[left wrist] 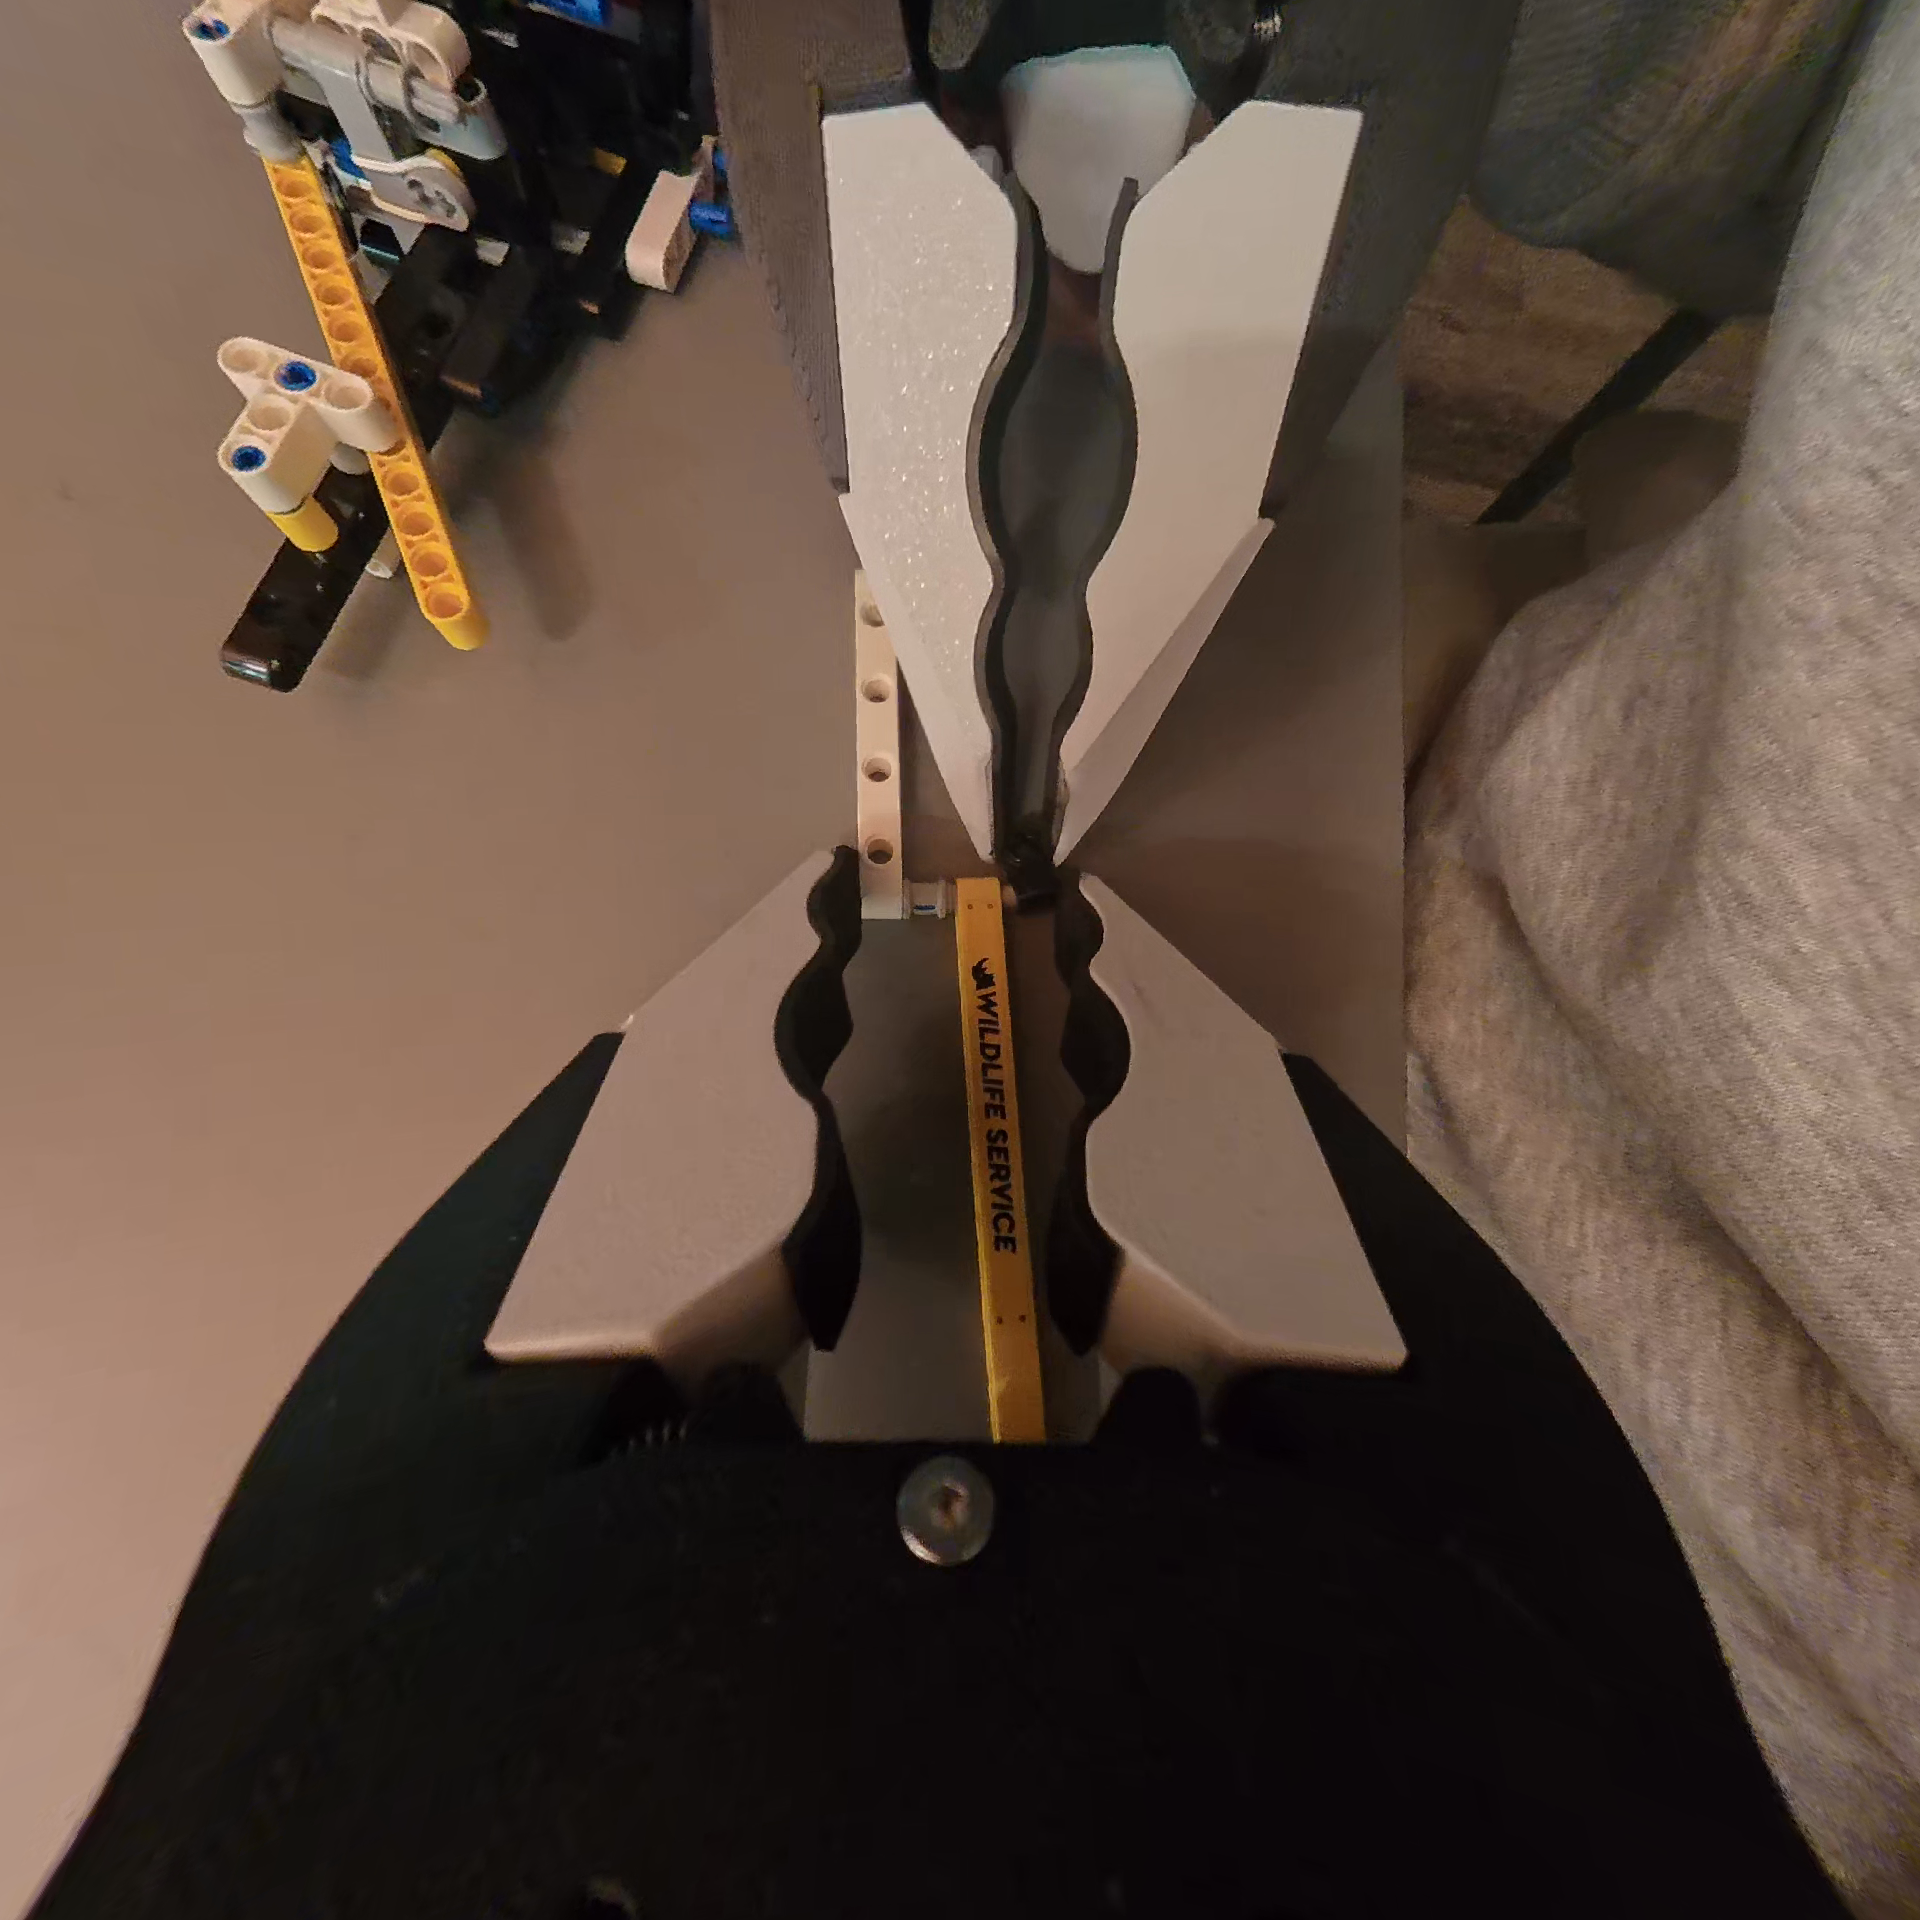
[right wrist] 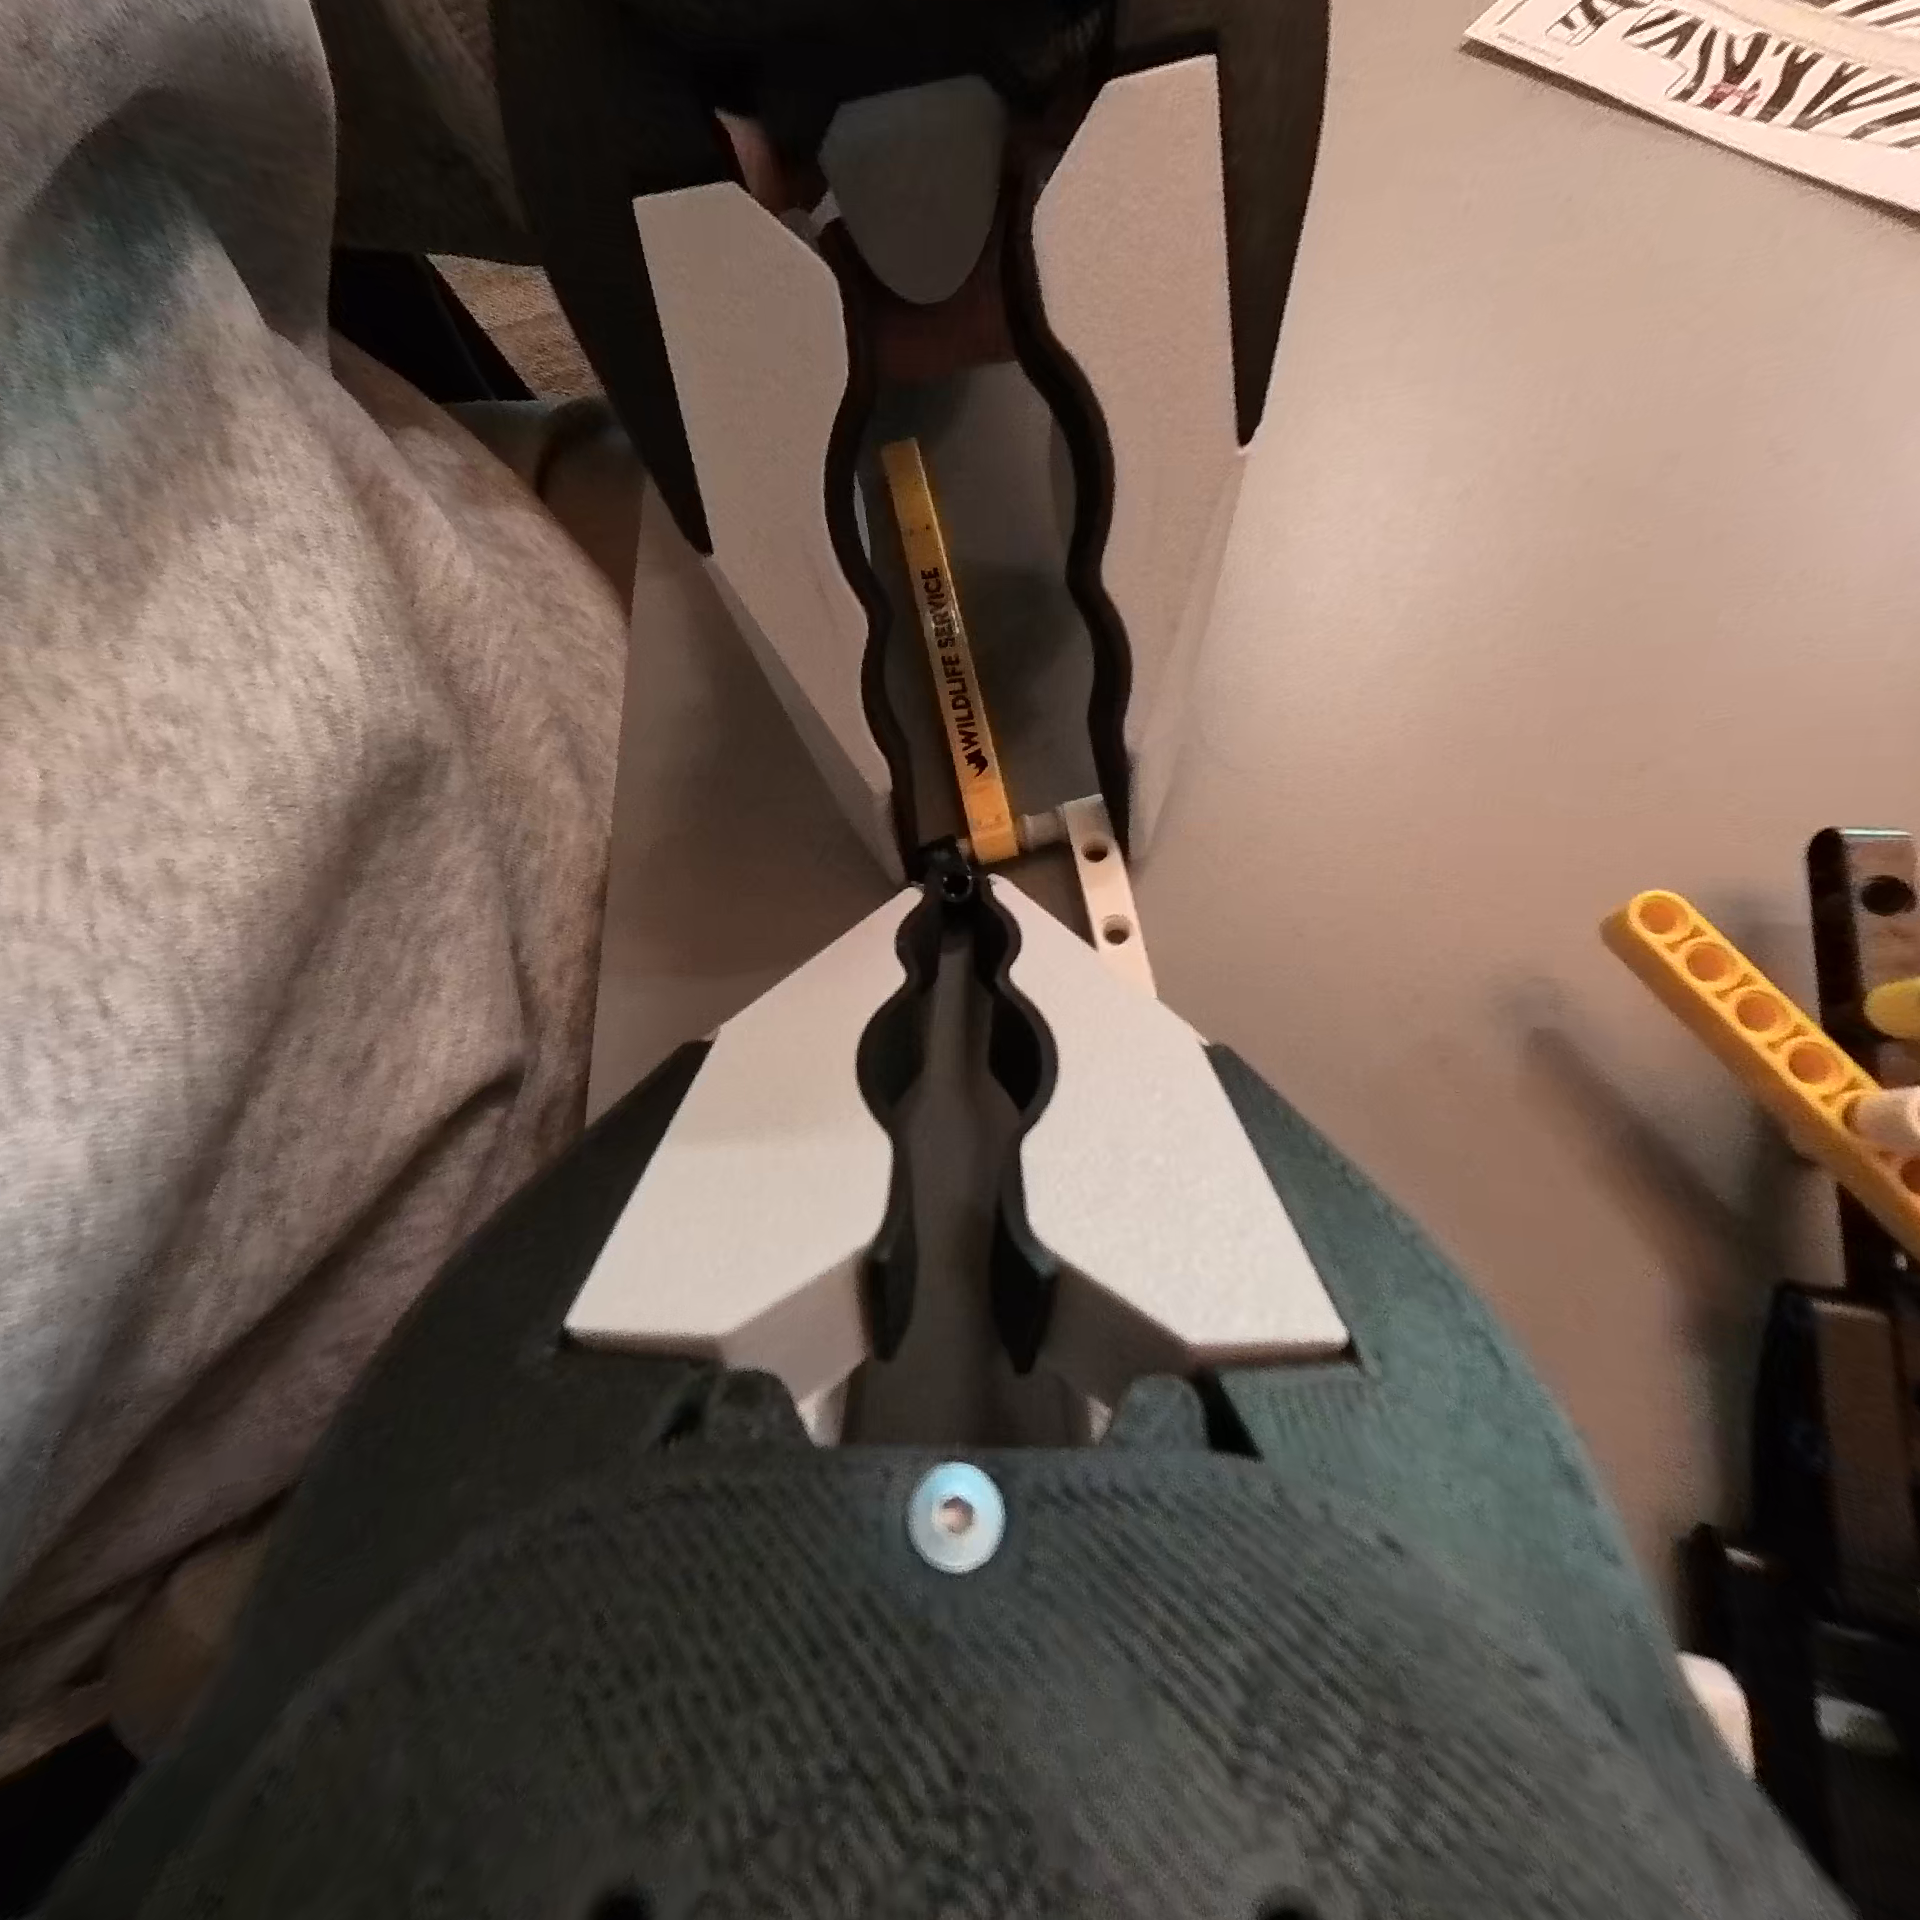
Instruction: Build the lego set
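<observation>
A yellow beam with black lettering [left wrist: 997, 1143] lies lengthways between the fingers of my left gripper [left wrist: 956, 883]. A short grey connector [left wrist: 928, 912] joins its far end to a white holed beam [left wrist: 878, 748]. The left jaws stand apart around this joint, holding it above the table; the left pad touches the white beam's end. My right gripper [right wrist: 956, 883] faces it tip to tip, shut on a small black pin [right wrist: 953, 864] at the yellow beam's end [right wrist: 940, 644]. The right wrist view also shows the left gripper [right wrist: 1003, 821] and the white beam [right wrist: 1107, 904].
The partly built black, white and blue model [left wrist: 416, 208] stands at the far left with a long yellow holed beam [left wrist: 364, 395] [right wrist: 1756, 1018]. A striped sticker sheet [right wrist: 1714, 94] lies at the top right. A person's grey clothing [left wrist: 1662, 1039] lies beyond the grey table's [left wrist: 312, 1039] edge. My two grippers' fingertips are within a few centimetres of each other.
</observation>
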{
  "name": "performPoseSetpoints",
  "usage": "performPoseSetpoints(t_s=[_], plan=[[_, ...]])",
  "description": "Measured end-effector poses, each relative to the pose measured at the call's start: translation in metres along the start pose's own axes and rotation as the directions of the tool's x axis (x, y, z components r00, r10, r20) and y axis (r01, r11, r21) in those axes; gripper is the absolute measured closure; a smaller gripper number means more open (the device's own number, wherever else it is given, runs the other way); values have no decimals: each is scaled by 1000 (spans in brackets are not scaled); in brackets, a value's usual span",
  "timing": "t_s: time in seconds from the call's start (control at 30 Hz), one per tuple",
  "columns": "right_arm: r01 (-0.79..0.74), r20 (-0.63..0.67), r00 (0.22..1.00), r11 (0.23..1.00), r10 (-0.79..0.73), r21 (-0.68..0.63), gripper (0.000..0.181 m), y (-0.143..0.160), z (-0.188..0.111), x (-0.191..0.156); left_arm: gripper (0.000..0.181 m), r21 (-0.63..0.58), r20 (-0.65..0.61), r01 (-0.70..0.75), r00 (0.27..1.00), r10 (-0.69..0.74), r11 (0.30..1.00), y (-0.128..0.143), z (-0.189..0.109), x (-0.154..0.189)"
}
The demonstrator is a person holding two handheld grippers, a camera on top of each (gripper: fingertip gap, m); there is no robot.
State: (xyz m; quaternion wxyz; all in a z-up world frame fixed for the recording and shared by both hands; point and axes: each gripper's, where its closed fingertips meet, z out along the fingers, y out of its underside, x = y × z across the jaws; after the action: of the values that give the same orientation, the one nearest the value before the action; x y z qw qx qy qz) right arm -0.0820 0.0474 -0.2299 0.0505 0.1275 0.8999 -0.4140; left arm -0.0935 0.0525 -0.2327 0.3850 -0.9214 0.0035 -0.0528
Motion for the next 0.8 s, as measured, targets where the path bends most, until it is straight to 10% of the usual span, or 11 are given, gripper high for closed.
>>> performPoseSetpoints(t_s=[0.8], plan=[[4, -69, 998, 1000, -3, 24, 169, -1, -2, 4, 139, 42, 1, 88, 996, -88, 995, 0, -9, -3]])
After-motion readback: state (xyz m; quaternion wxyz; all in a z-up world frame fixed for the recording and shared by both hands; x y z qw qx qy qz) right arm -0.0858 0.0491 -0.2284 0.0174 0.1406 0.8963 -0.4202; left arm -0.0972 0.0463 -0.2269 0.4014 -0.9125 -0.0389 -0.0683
